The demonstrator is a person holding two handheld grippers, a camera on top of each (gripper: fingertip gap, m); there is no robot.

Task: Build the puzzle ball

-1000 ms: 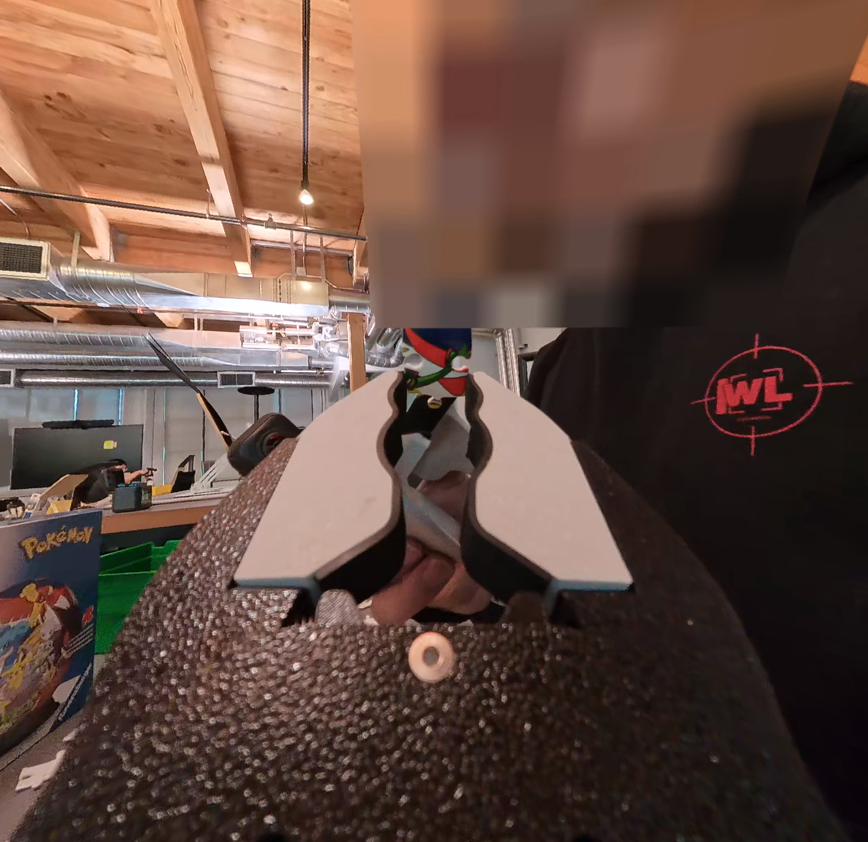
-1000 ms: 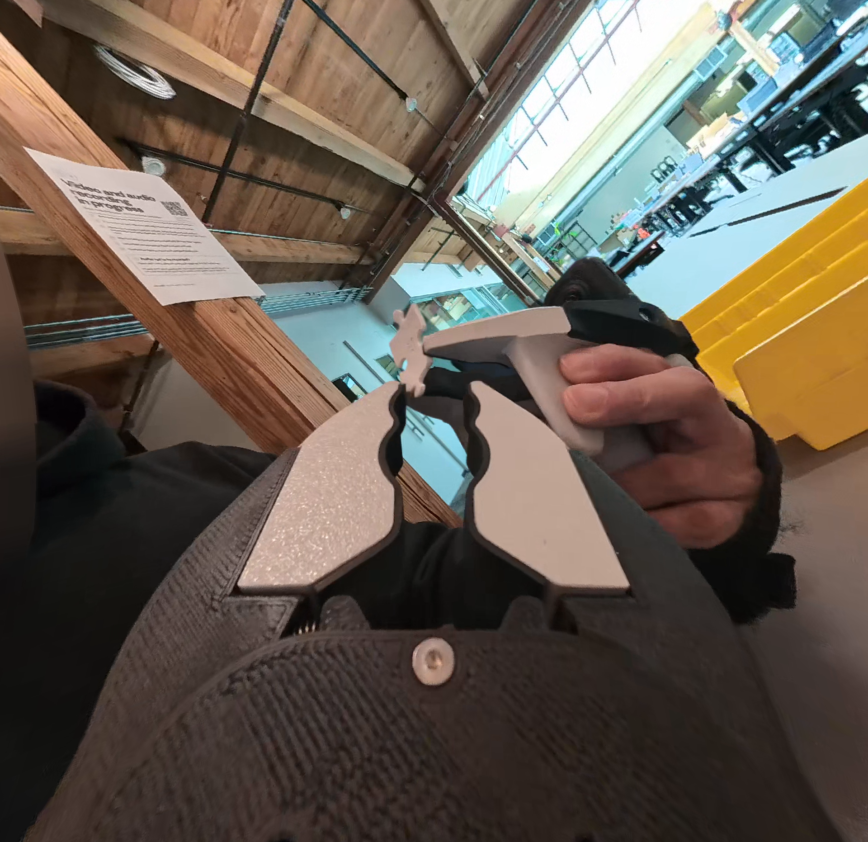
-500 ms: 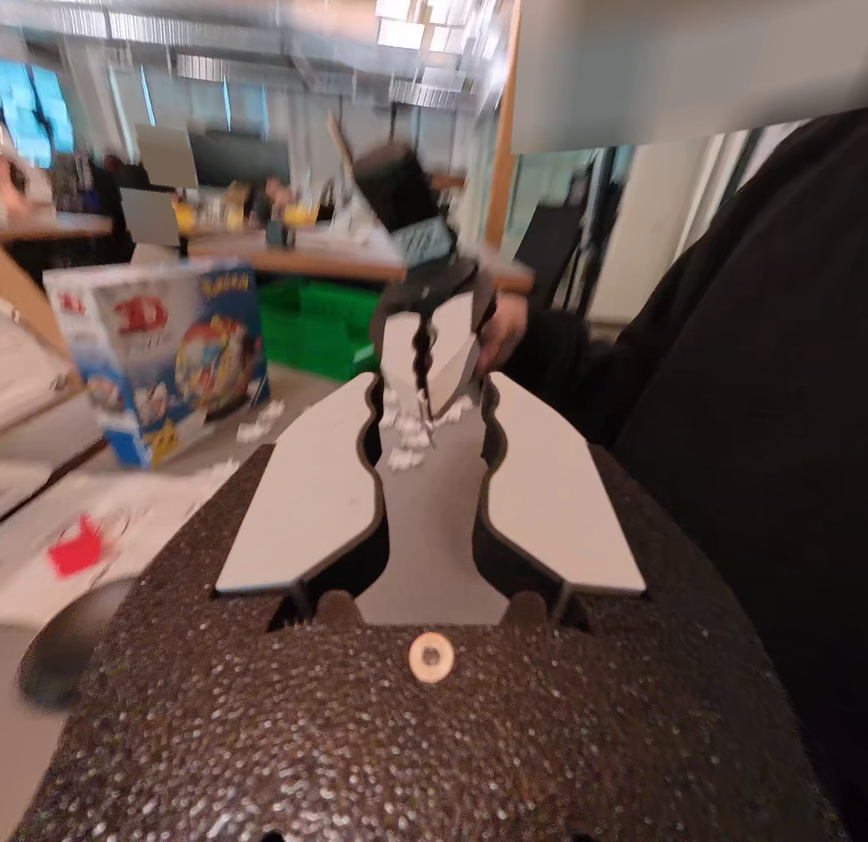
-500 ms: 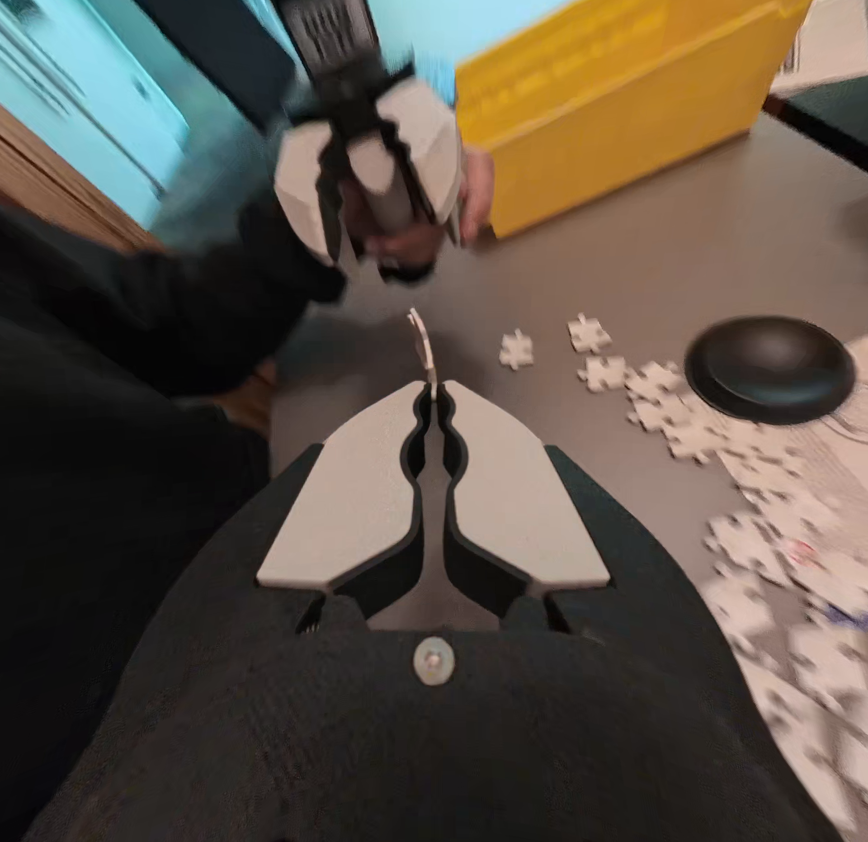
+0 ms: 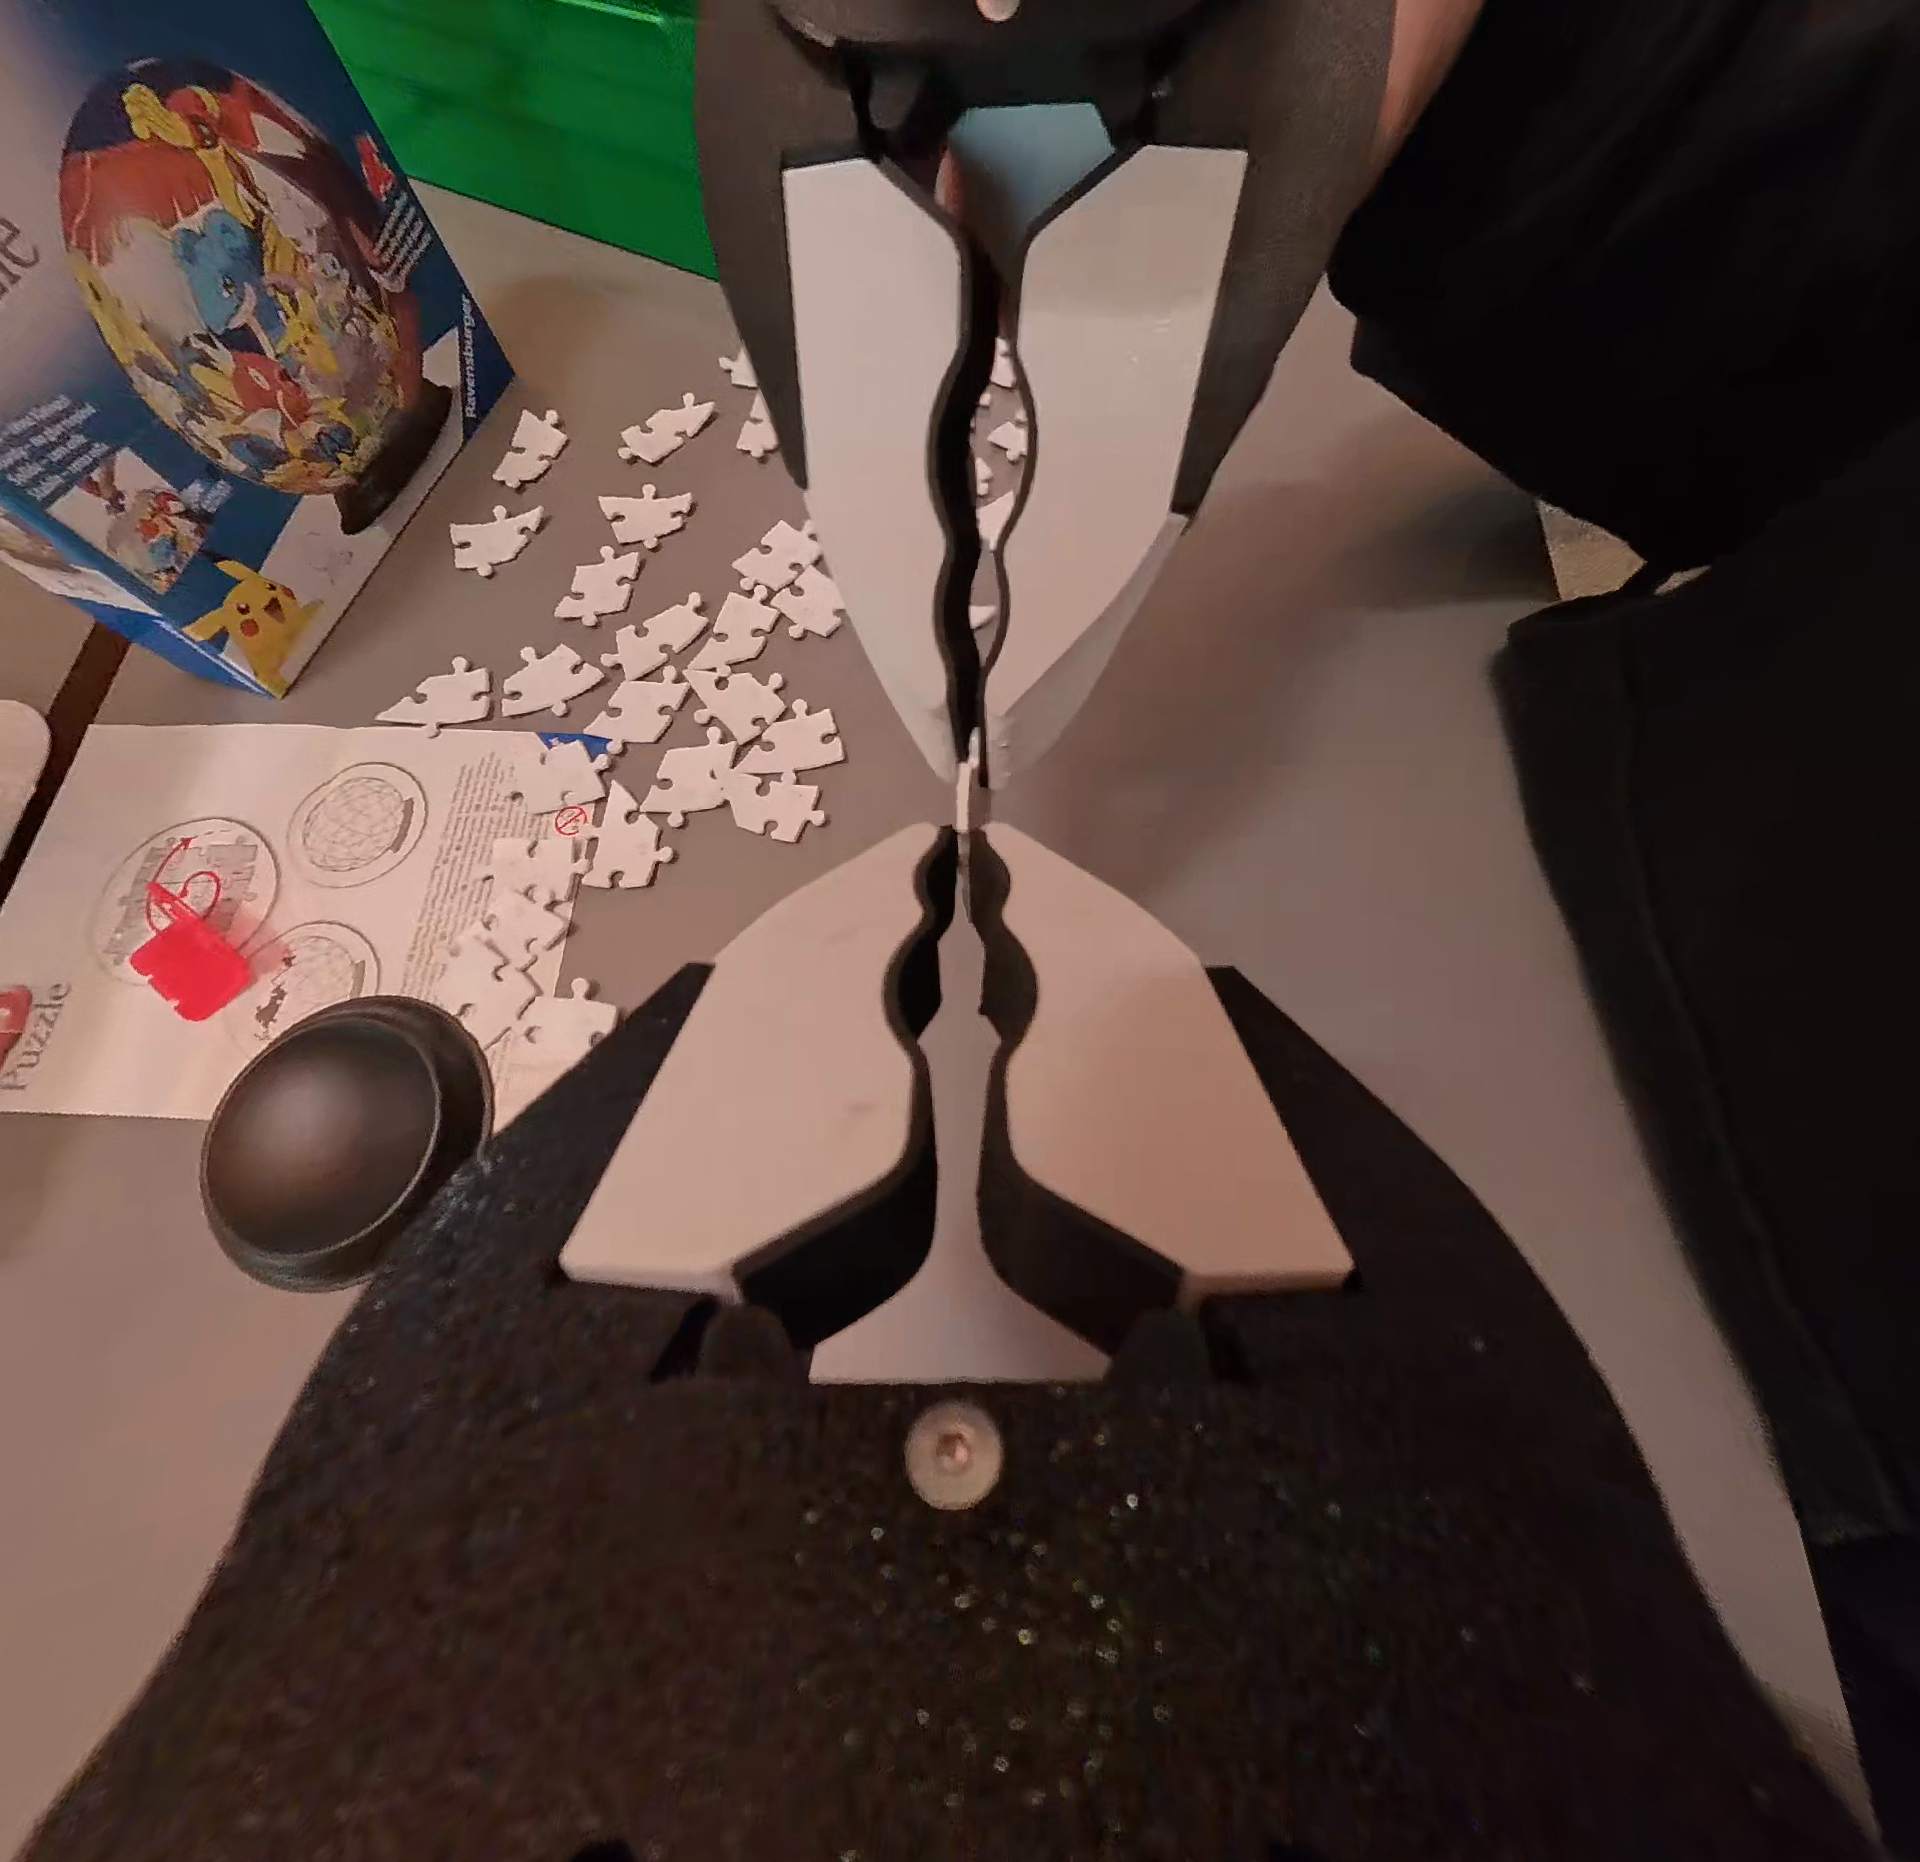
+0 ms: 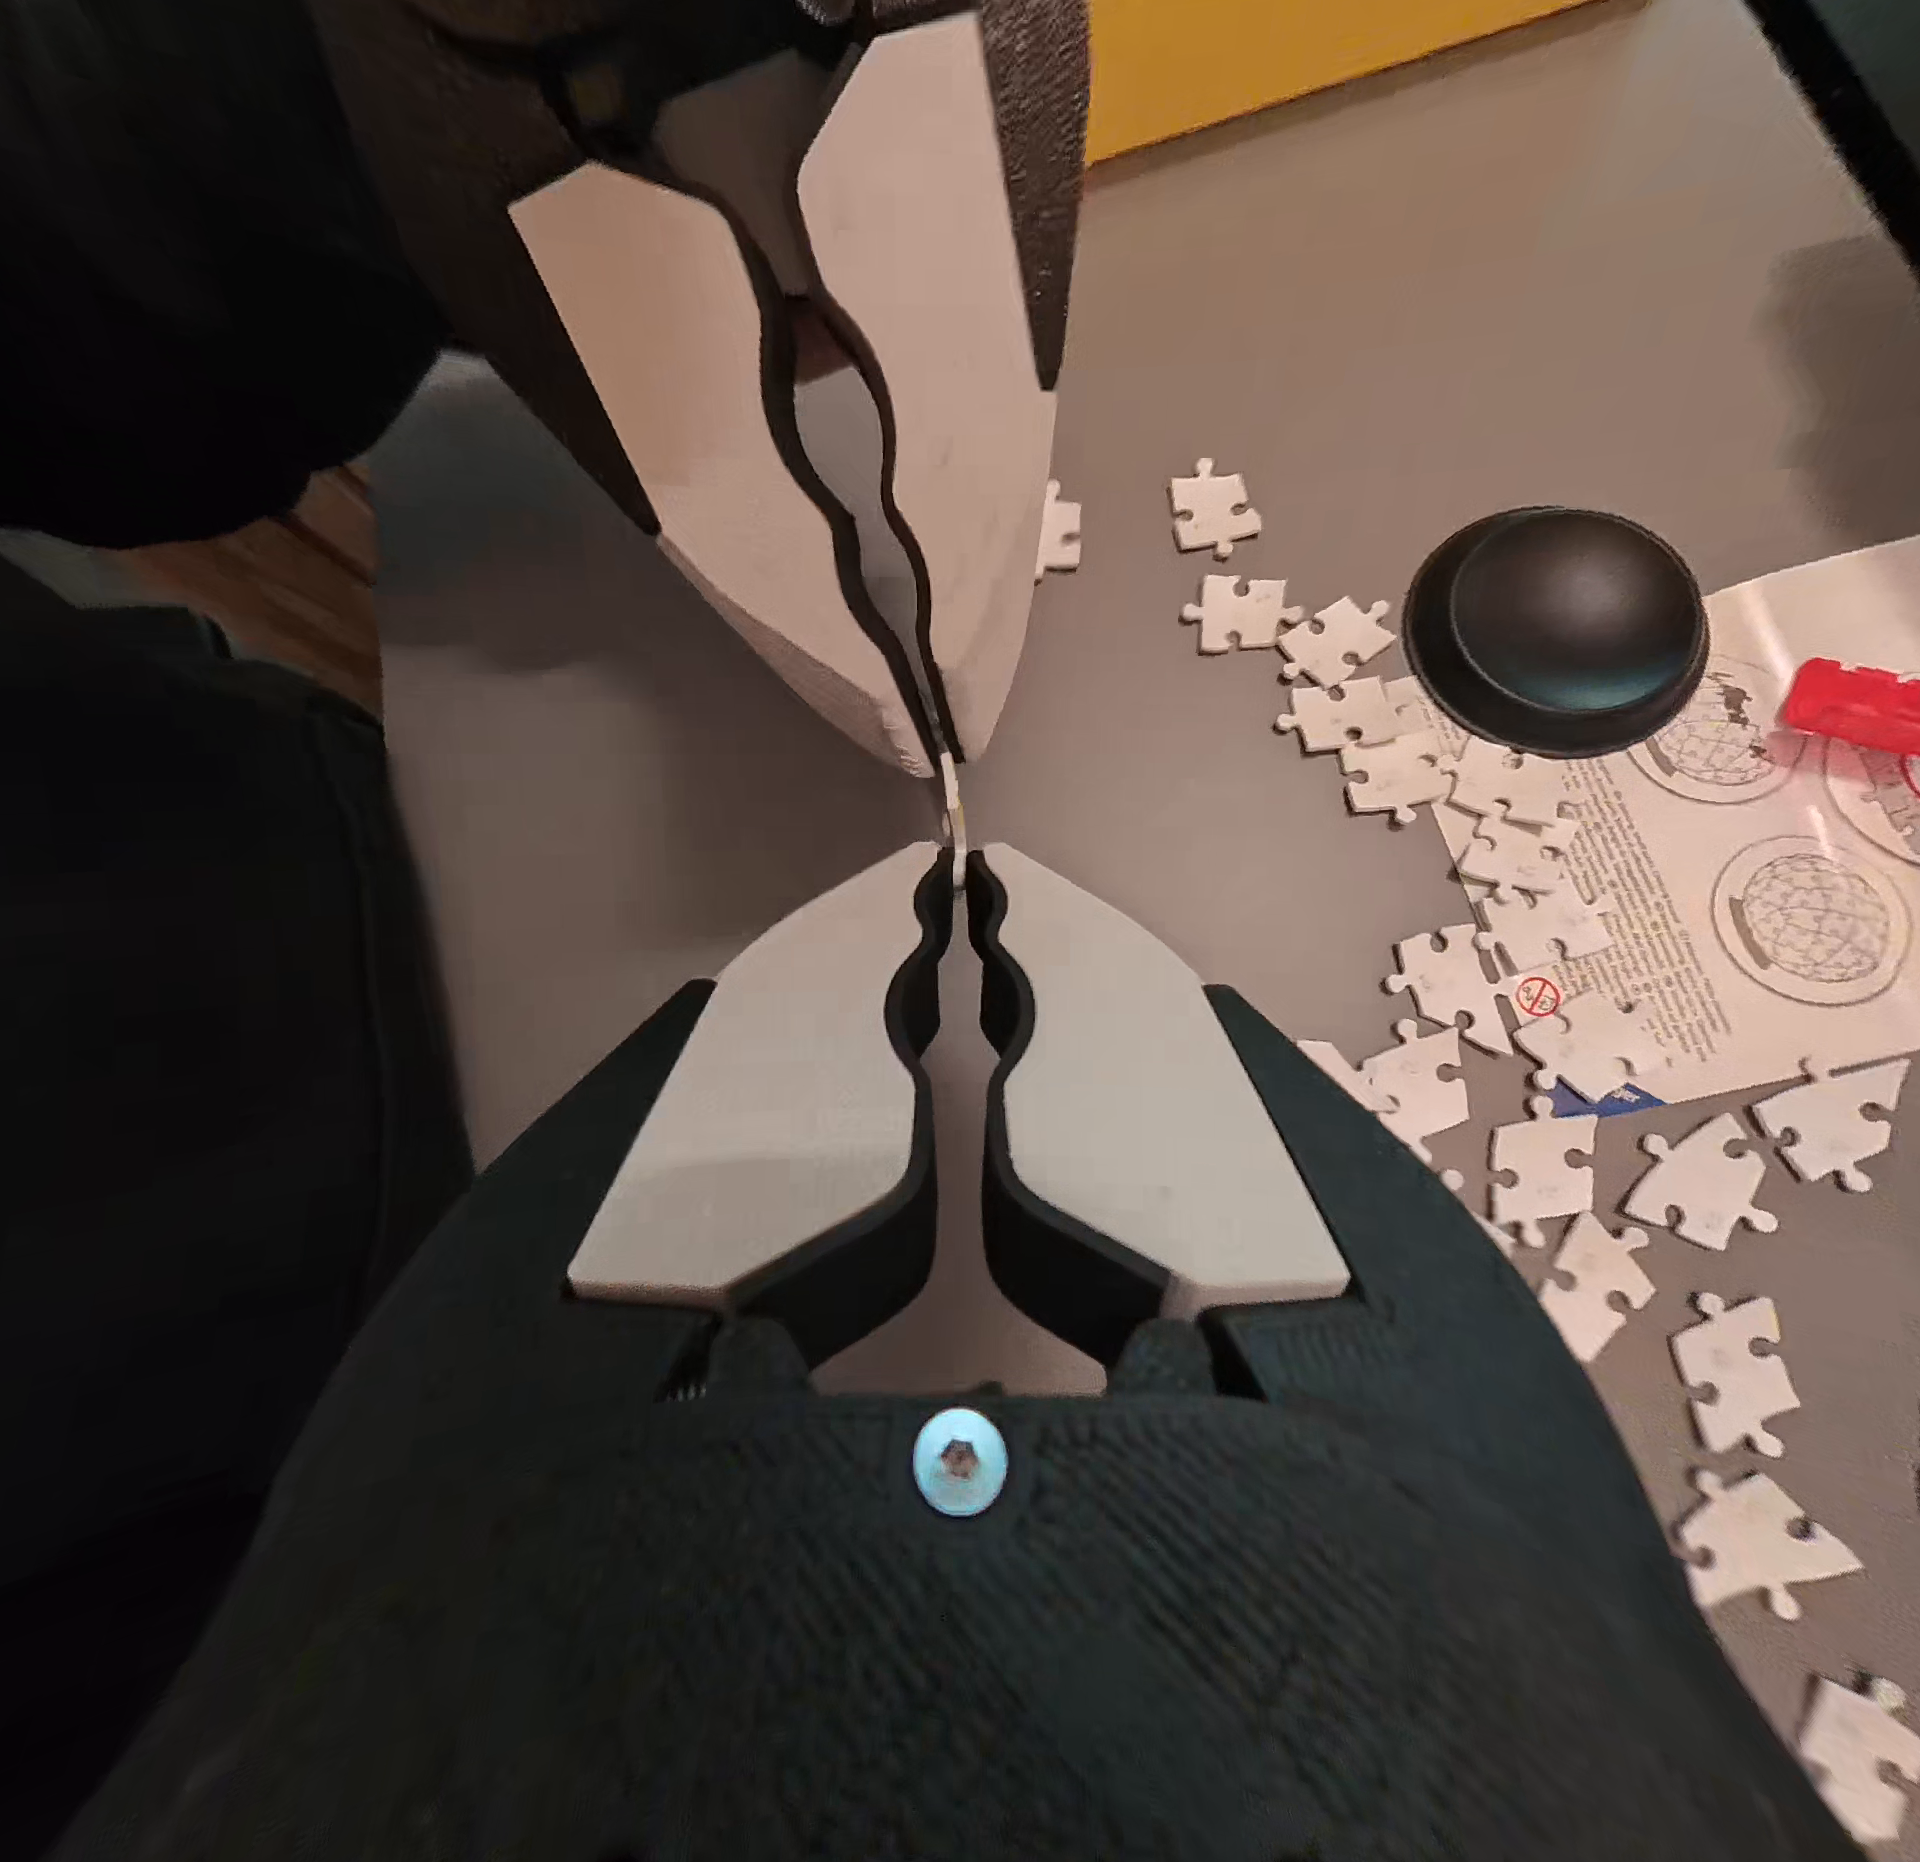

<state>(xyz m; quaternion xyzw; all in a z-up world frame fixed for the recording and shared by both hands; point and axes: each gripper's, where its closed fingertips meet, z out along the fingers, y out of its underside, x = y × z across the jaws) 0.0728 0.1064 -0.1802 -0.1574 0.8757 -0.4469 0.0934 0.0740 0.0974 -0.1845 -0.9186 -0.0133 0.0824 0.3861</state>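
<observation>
The left gripper (image 5: 968, 856) and right gripper (image 6: 958, 862) meet tip to tip above the grey table (image 5: 1299, 773), both clamped on 1 edge-on puzzle piece (image 5: 968, 799). Loose pieces (image 5: 665, 659) lie face down near the black stand (image 5: 332, 1137).

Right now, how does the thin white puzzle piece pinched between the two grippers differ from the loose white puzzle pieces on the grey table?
The pinched puzzle piece stands edge-on in the air, clamped by the left gripper and right gripper; the loose pieces lie flat, scattered, ungripped. Both look white.
</observation>
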